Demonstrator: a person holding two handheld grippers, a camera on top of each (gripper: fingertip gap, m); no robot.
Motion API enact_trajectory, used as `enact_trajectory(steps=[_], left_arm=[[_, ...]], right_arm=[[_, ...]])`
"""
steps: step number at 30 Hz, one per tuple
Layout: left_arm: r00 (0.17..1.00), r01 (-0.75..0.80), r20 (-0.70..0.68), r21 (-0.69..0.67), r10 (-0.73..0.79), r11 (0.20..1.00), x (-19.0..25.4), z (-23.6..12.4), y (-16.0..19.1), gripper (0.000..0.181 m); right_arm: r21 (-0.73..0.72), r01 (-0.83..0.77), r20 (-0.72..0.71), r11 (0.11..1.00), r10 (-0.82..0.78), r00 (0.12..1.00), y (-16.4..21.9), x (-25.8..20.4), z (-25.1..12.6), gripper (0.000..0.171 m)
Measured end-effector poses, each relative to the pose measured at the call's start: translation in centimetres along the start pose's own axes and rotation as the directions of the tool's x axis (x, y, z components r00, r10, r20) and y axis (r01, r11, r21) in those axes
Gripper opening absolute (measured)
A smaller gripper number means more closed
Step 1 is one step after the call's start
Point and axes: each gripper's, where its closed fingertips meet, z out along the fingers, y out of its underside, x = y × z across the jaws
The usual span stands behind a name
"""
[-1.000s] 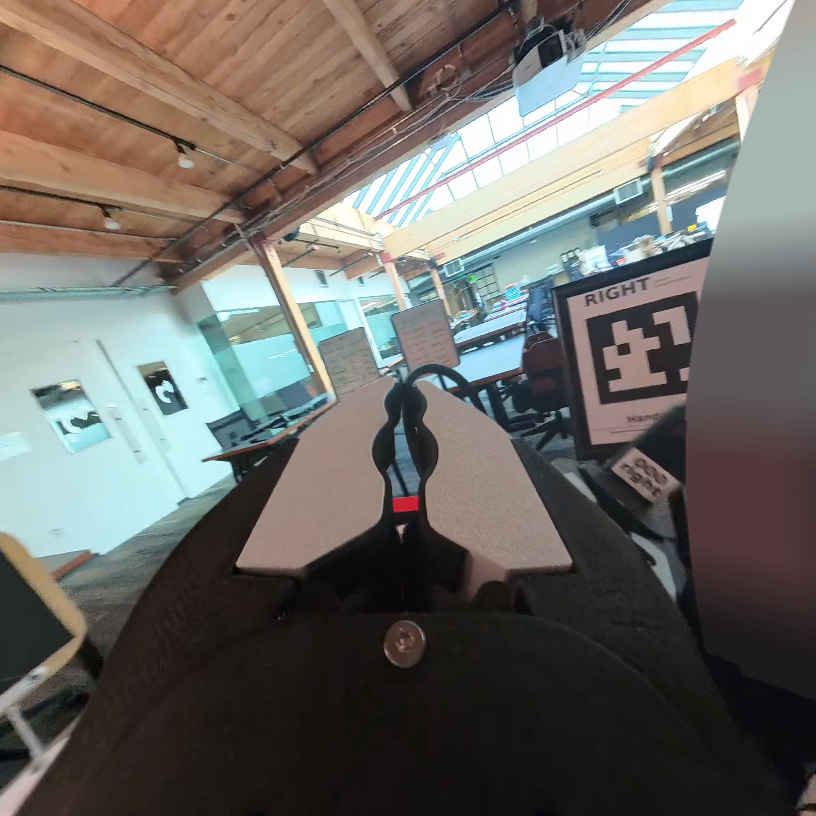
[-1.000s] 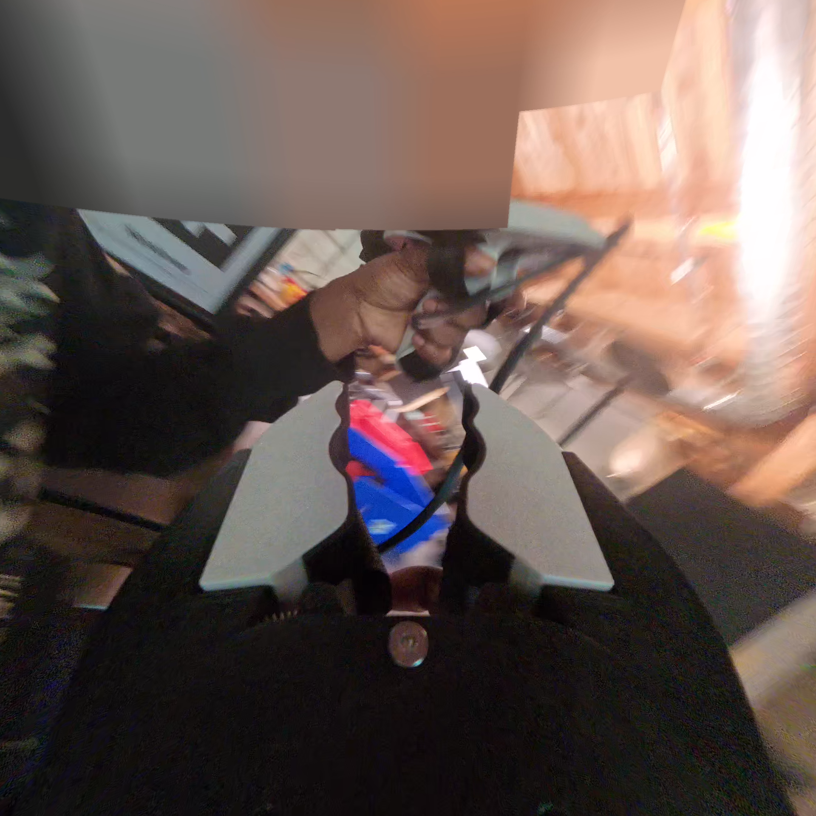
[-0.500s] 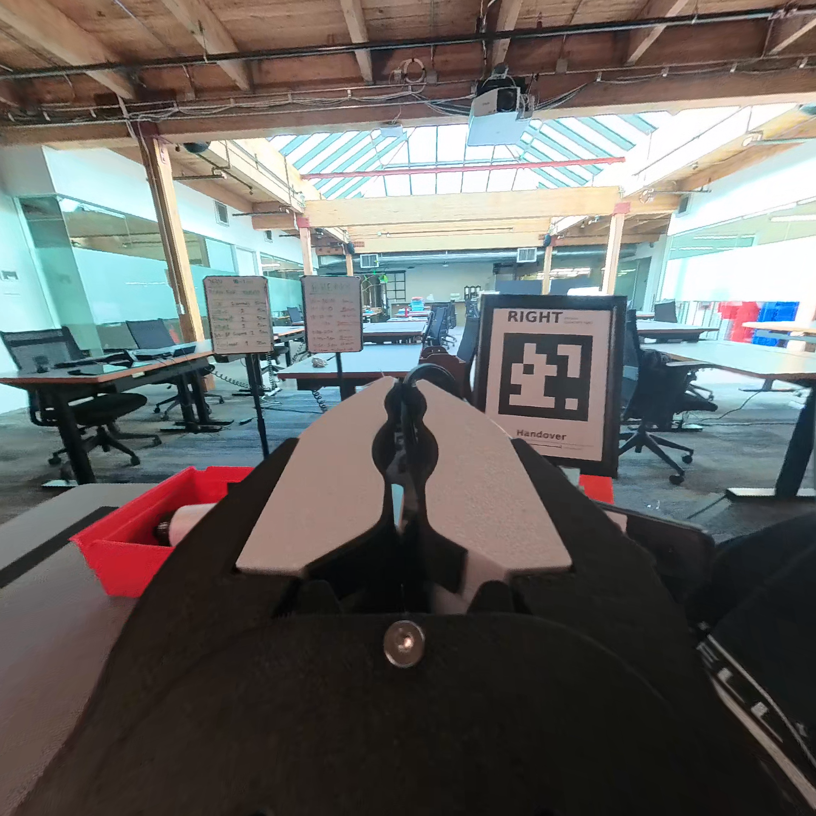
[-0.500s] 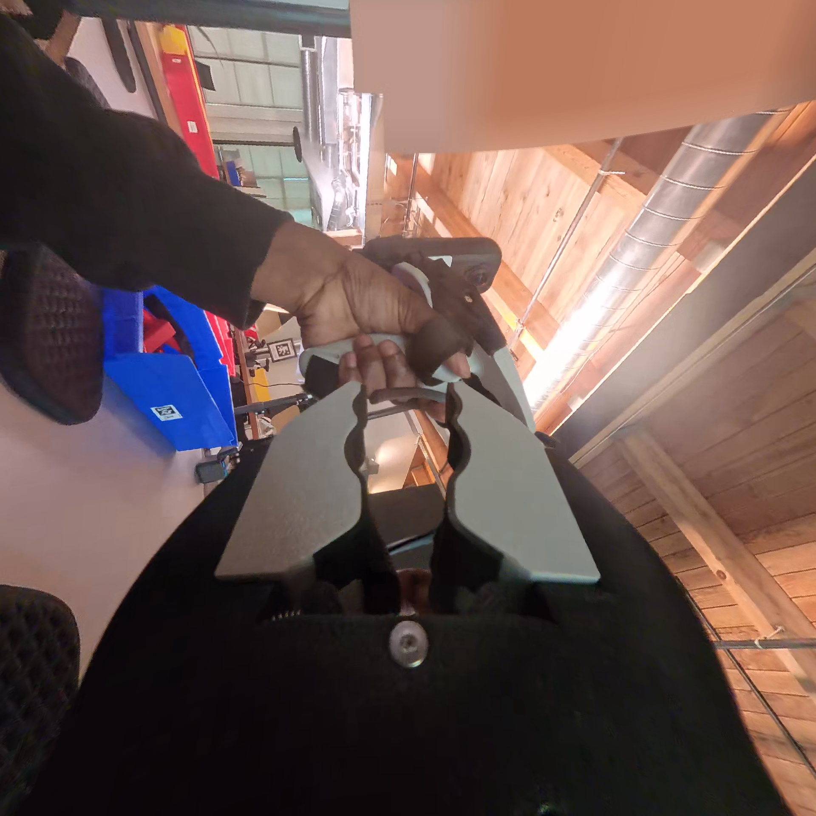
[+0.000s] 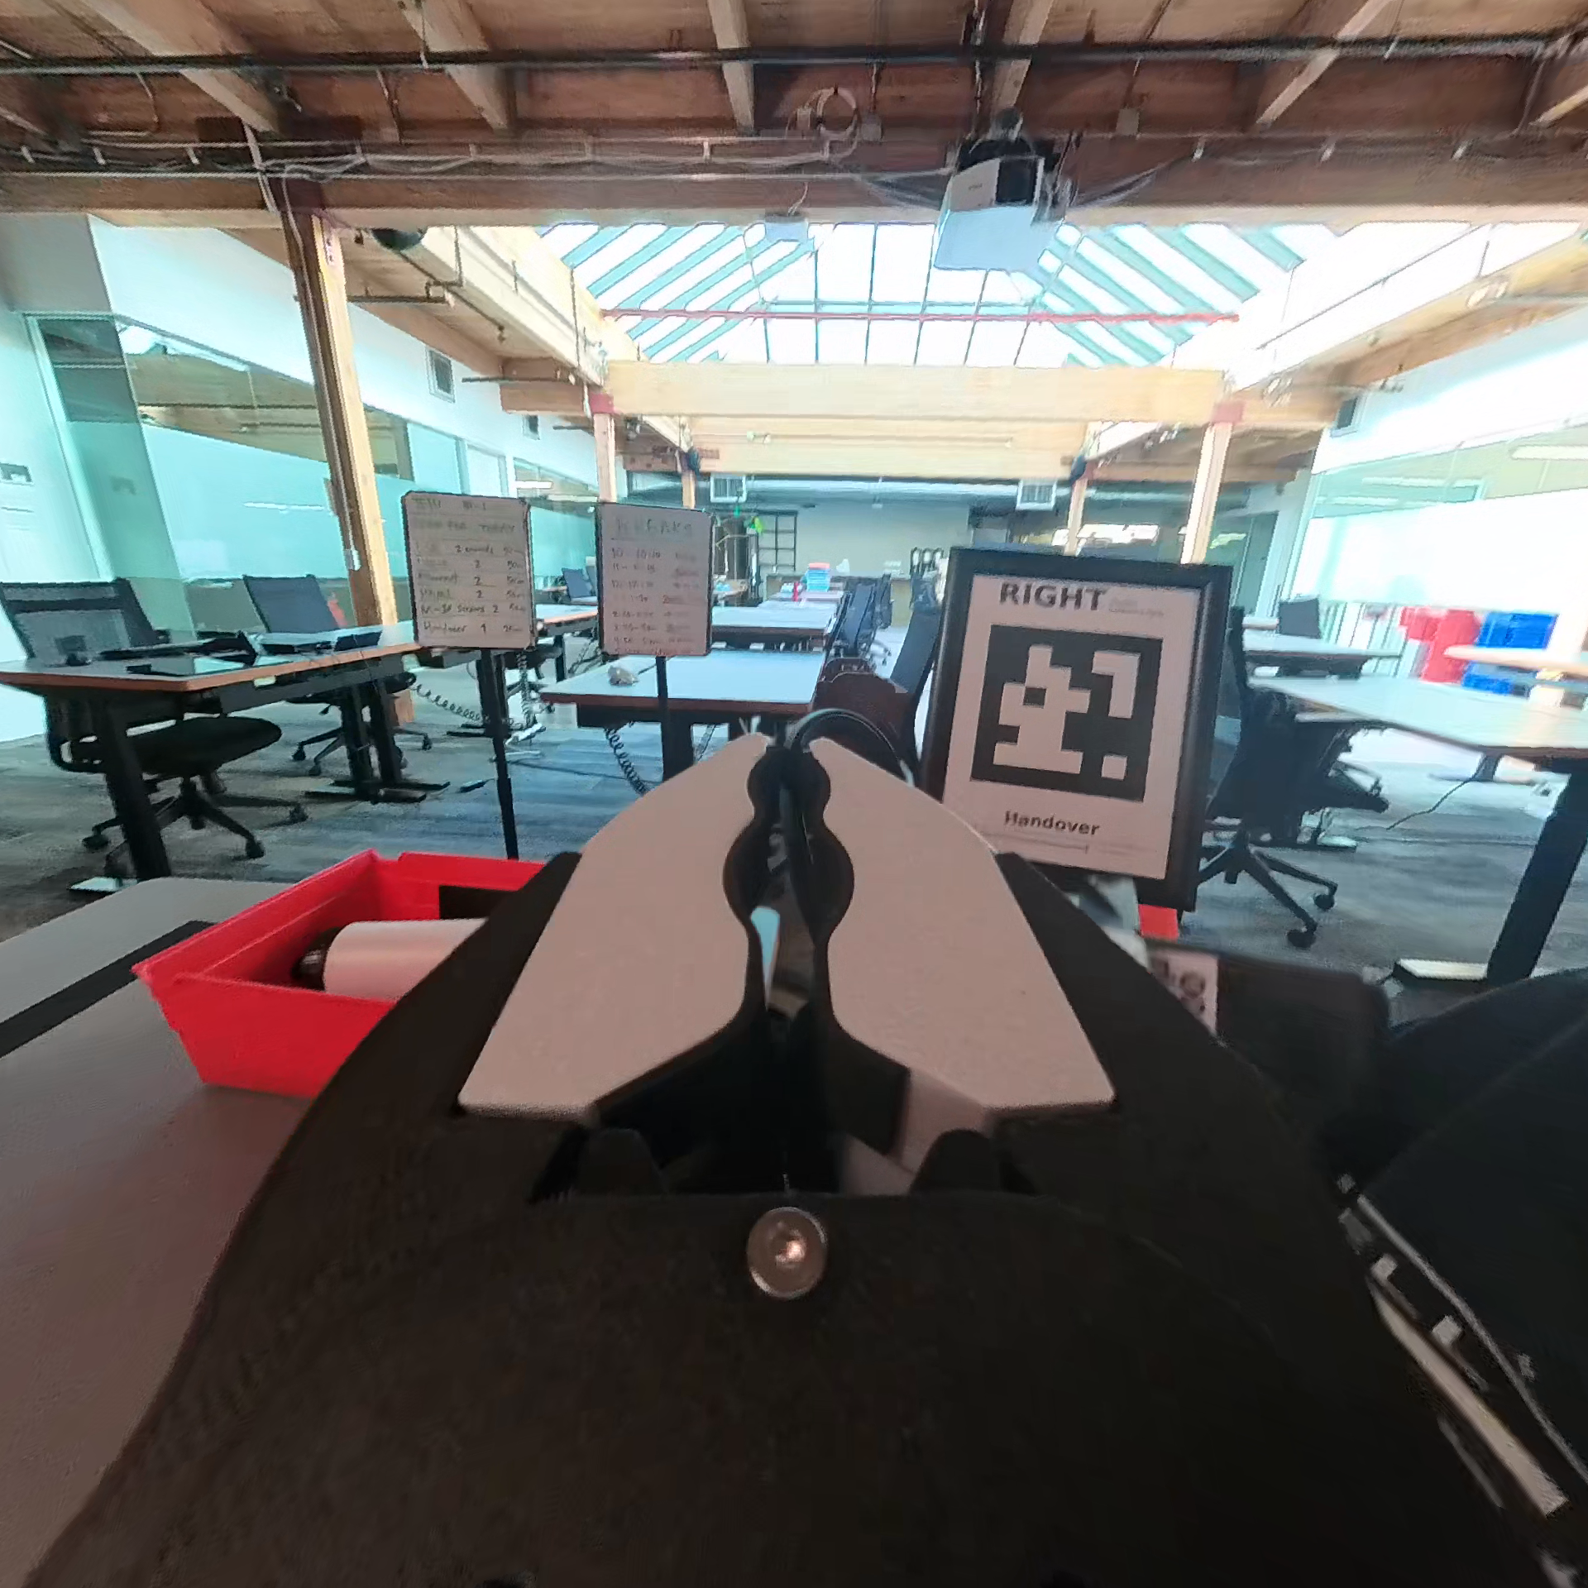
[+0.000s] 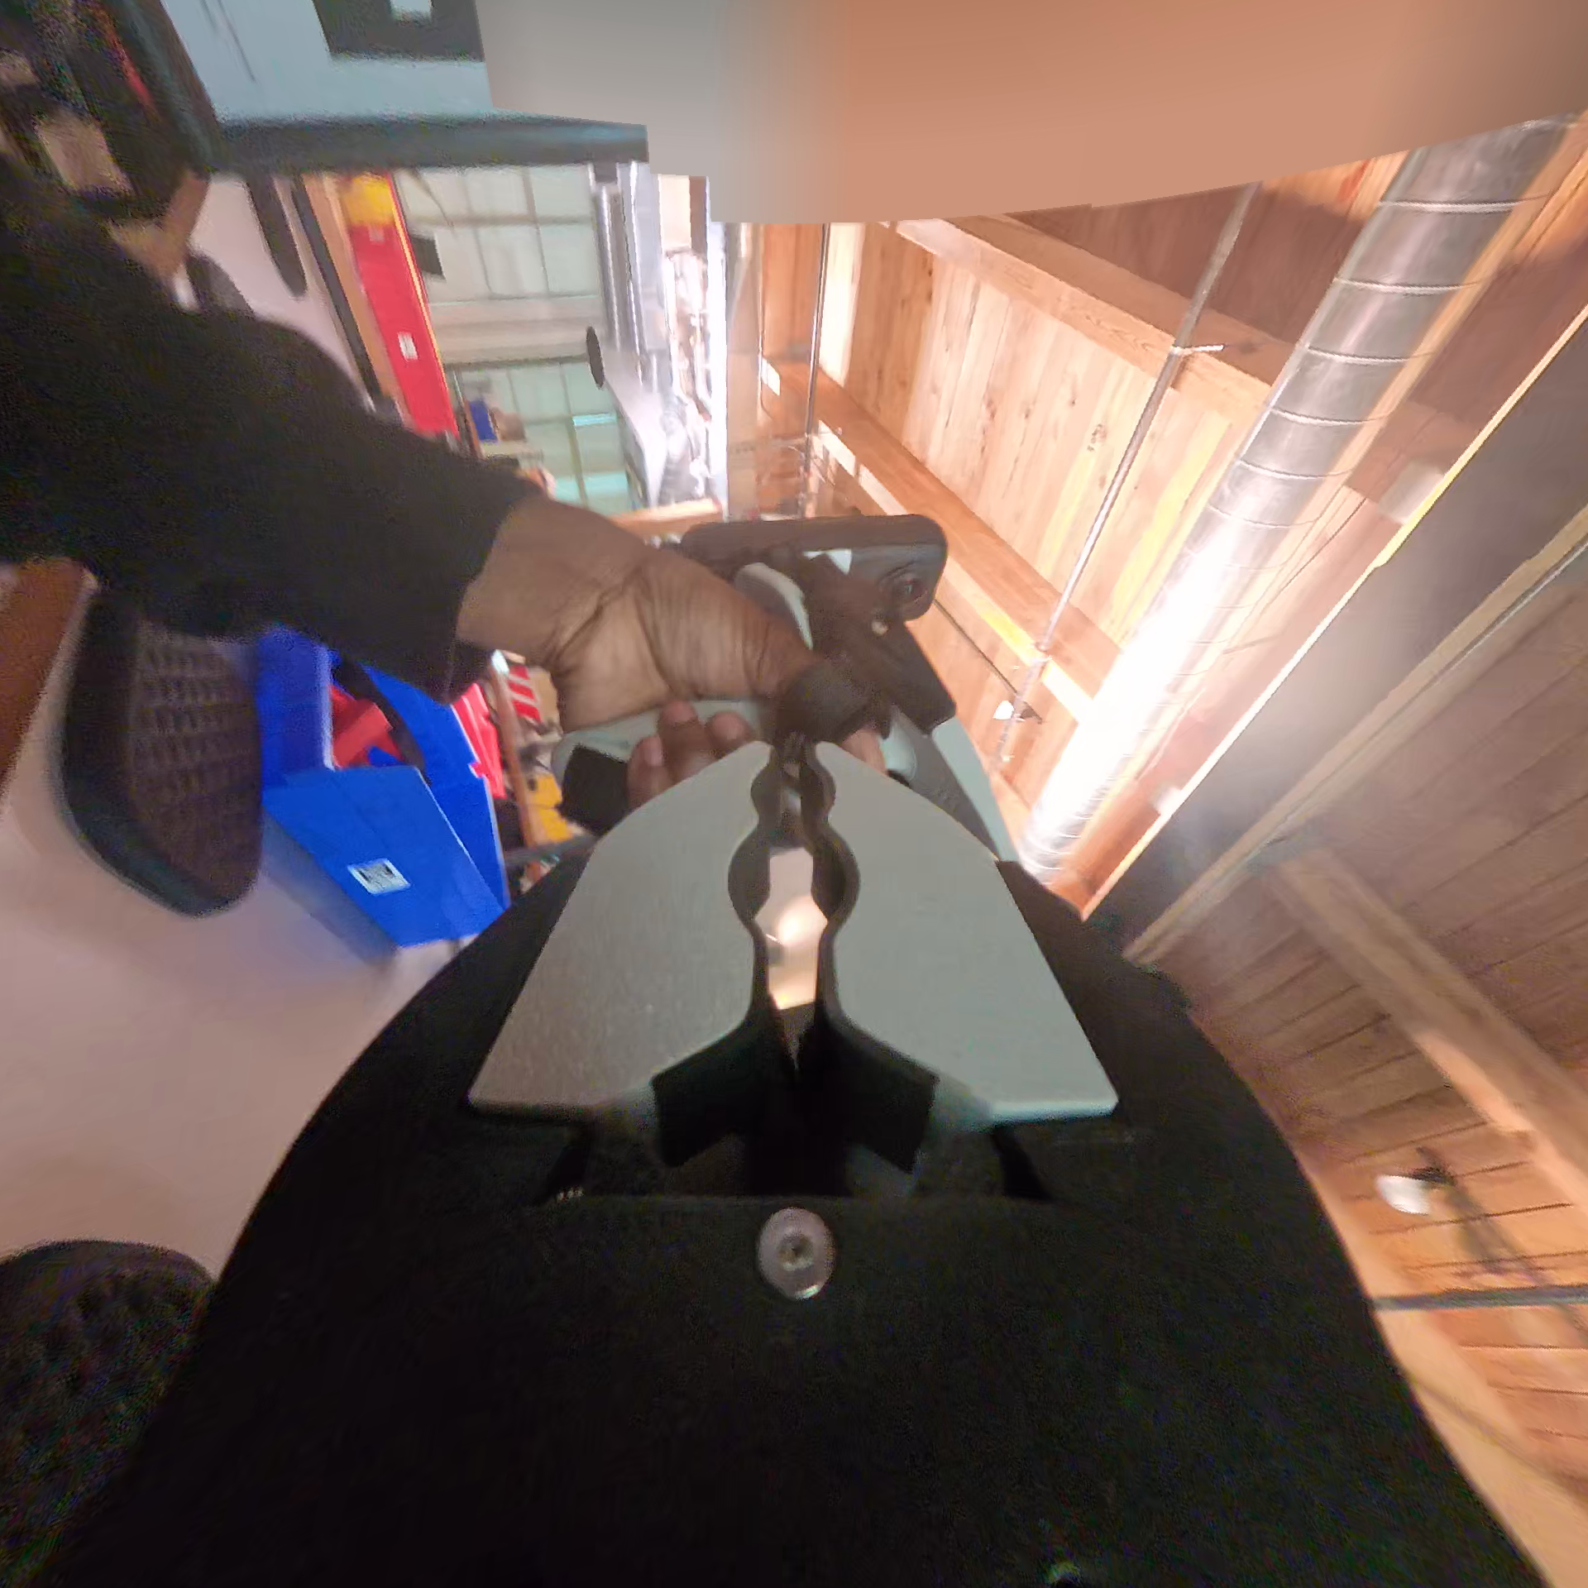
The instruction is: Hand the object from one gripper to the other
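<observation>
The left tongs (image 5: 786, 756) are pressed almost together on a thin black cord (image 5: 829, 726), whose loop arcs just past their tips. The right tongs (image 6: 790, 756), spread half a second ago, now pinch the same cord right in front of the person's left hand (image 6: 636, 619). The cord therefore hangs between both pairs. Left of the left tongs, a red bin (image 5: 258, 1031) holding a white roll (image 5: 395, 954) sits near the far edge of the surface (image 5: 103, 1160). A framed marker sign (image 5: 1074, 722) with printed lettering stands just beyond on the right. Two handwritten whiteboards (image 5: 468, 571) stand farther off on open floor.
</observation>
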Motion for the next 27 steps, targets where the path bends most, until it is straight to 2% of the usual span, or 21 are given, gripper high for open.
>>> enact_trajectory(steps=[1, 2, 4, 7, 11, 12, 14, 17, 21, 22, 24, 27], left_arm=[[1.000, -0.013, 0.005, -0.030, 0.013, 0.999, -0.2, -0.2, 0.6, 0.008], [1.000, -0.022, 0.005, -0.068, 0.022, 0.997, -0.3, -0.5, 1.3, 0.010], [0.999, -0.047, -0.016, -0.156, 0.045, 0.987, -0.5, -1.6, 3.0, 0.036], [0.988, -0.154, -0.032, -0.280, 0.151, 0.948, -0.8, -4.0, 5.1, 0.055], [0.877, -0.480, -0.174, -0.264, 0.448, 0.837, 2.6, -5.5, 6.5, 0.048], [0.862, -0.506, -0.179, -0.270, 0.473, 0.819, 3.2, -5.4, 6.9, 0.045], [0.881, -0.472, -0.166, -0.279, 0.443, 0.836, 3.8, -4.9, 7.4, 0.035], [0.923, -0.376, -0.194, -0.266, 0.332, 0.888, 4.6, -4.4, 8.0, 0.006], [0.955, -0.275, -0.174, -0.214, 0.241, 0.937, 4.4, -4.4, 7.5, 0.006], [0.964, -0.241, -0.161, -0.185, 0.213, 0.953, 4.1, -4.5, 7.1, 0.006], [0.977, -0.184, -0.132, -0.124, 0.168, 0.975, 3.6, -4.8, 6.1, 0.006], [0.985, -0.124, -0.129, -0.067, 0.115, 0.990, 3.4, -5.0, 5.2, 0.006]], right_arm=[[0.022, -0.066, 0.002, 0.998, 0.066, 0.998, -0.3, 0.3, -0.1, 0.004], [0.040, -0.147, 0.009, 0.988, 0.147, 0.989, -0.4, 0.8, -0.3, 0.004], [0.029, -0.347, 0.037, 0.938, 0.345, 0.938, 0.1, 1.8, -0.4, 0.004], [-0.069, -0.636, 0.144, 0.769, 0.638, 0.756, 1.3, 1.8, -0.7, 0.004], [-0.105, -0.880, 0.233, 0.464, 0.871, 0.432, 1.4, 1.7, -0.6, 0.005], [-0.107, -0.911, 0.251, 0.397, 0.898, 0.362, 1.4, 1.6, -0.6, 0.004], [-0.124, -0.941, 0.289, 0.315, 0.918, 0.270, 1.2, 1.3, -0.4, 0.003], [-0.119, -0.954, 0.311, 0.274, 0.923, 0.226, 1.0, 1.1, -0.3, 0.004], [-0.102, -0.964, 0.272, 0.247, 0.939, 0.212, 1.5, 1.2, 0.1, 0.005], [-0.111, -0.964, 0.275, 0.242, 0.939, 0.204, 1.6, 1.0, 0.1, 0.012], [-0.184, -0.958, 0.276, 0.221, 0.947, 0.165, 2.1, -0.3, 0.4, 0.026], [-0.277, -0.939, 0.290, 0.205, 0.949, 0.122, 2.2, -2.6, 1.2, 0.030]])
